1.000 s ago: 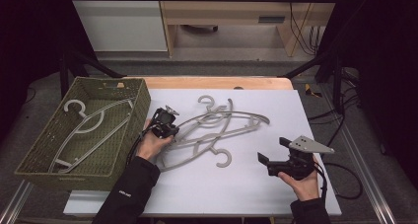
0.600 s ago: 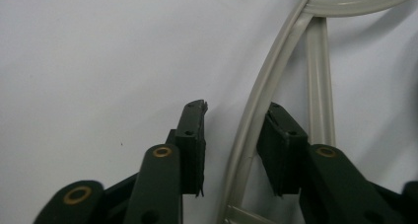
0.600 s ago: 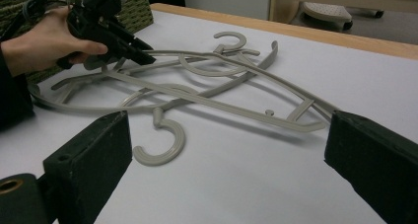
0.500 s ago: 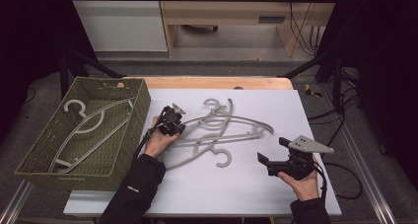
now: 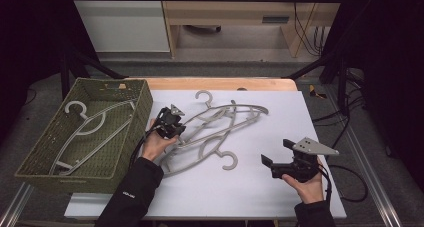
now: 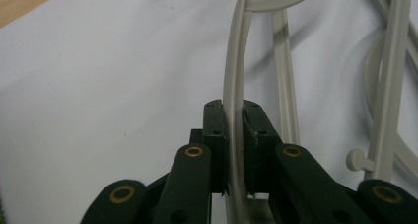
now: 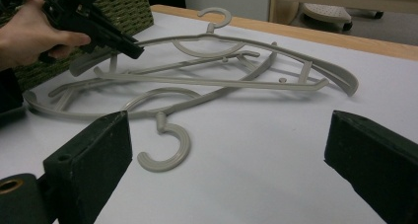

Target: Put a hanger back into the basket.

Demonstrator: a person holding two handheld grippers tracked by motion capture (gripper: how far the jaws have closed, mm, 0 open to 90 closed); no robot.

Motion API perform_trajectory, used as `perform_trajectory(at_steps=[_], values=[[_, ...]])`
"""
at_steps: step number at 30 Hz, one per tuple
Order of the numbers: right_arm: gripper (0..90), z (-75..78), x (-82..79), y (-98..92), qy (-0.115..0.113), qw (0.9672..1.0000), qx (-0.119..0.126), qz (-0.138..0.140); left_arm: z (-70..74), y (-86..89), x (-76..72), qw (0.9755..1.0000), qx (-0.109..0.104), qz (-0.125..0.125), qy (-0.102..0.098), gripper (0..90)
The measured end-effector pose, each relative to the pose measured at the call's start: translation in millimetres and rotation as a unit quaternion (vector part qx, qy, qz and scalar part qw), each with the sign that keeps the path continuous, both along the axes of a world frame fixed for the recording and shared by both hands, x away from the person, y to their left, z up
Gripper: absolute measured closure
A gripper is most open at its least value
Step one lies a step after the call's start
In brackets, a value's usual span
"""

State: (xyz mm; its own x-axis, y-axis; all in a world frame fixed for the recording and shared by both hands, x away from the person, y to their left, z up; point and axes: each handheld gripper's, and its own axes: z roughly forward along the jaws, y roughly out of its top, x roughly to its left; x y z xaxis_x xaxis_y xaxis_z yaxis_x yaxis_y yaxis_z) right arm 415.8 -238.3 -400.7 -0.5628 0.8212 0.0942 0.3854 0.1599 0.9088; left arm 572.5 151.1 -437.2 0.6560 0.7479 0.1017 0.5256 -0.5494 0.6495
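Several grey plastic hangers [image 5: 225, 121] lie tangled on the white table top [image 5: 300, 112]. My left gripper [image 5: 172, 123] is at the pile's left end. Its jaws have just been closing and are now shut on the thin arm of one hanger [image 6: 235, 61], which runs straight up between the pads of my left gripper [image 6: 234, 108]. In the right gripper view that hanger's [image 7: 256, 41] left end is lifted off the table by the left gripper [image 7: 101, 29]. My right gripper [image 5: 276, 152] stands open near the front right with nothing between its fingers, facing the pile across my right gripper's [image 7: 226, 150] wide gap.
A green woven basket [image 5: 145, 102] stands at the table's left edge with one more grey hanger [image 5: 87, 127] inside. The hook of the nearest hanger [image 7: 167, 152] lies just ahead of my right gripper. A wooden strip [image 5: 225, 83] runs along the table's far edge.
My left gripper has shifted slightly right into the pile and closed on a hanger arm; the hangers moved a little with it. The right hand has kept still.
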Motion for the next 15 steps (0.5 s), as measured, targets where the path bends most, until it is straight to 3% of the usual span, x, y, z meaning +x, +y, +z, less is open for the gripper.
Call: perform_trajectory(at_steps=[6,9,15], values=[[4.3,0.8,-0.6,-0.8,-0.001,1.0,0.0,0.001,19.3,3.0,-12.9,0.9993,-0.022,0.014,-0.026,82.1],[4.3,1.2,-0.8,-0.9,-0.002,1.0,0.002,-0.001,27.1,6.2,-17.9,0.9991,-0.023,0.014,-0.034,82.1],[4.3,2.0,-1.3,-1.1,-0.003,1.0,0.0,-0.001,49.1,14.1,-36.1,0.9966,-0.051,0.02,-0.062,82.1]])
